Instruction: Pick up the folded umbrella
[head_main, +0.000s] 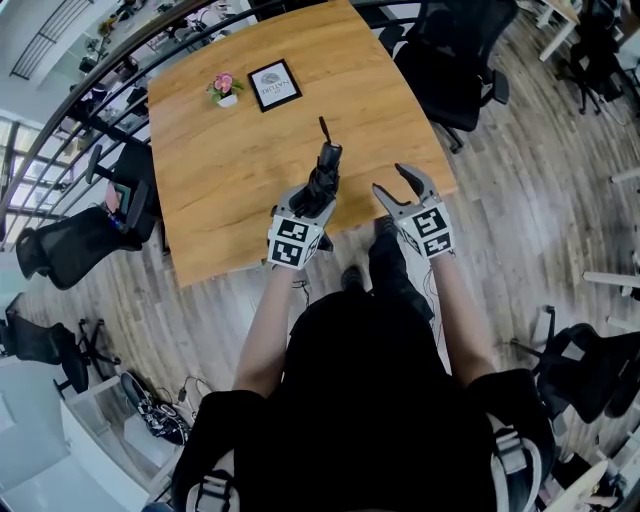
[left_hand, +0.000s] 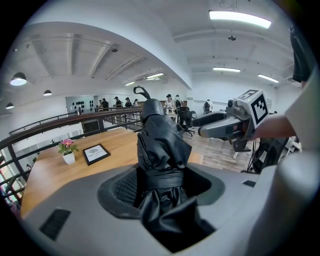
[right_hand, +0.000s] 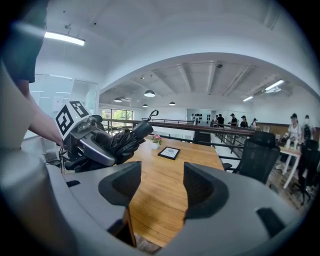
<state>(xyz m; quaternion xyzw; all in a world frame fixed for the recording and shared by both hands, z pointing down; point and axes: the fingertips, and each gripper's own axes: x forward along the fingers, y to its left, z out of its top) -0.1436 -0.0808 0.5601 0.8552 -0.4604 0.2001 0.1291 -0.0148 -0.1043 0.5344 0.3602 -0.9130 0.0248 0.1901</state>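
Note:
The black folded umbrella (head_main: 328, 160) is lifted clear of the wooden table (head_main: 240, 150), its strap end pointing away from me. My left gripper (head_main: 312, 205) is shut on its bundled fabric. In the left gripper view the umbrella (left_hand: 160, 145) fills the gap between the pads and sticks up past them. My right gripper (head_main: 392, 182) hangs just to the right over the table's near edge, open, with only table showing between its jaws (right_hand: 161, 187). From the right gripper view the umbrella (right_hand: 120, 140) shows in the left gripper (right_hand: 95, 145) at the left.
A framed card (head_main: 273, 84) and a small pot of pink flowers (head_main: 225, 88) stand at the table's far end. Black office chairs sit at the right (head_main: 455, 60) and left (head_main: 70, 240). A railing (head_main: 100, 70) runs behind the table.

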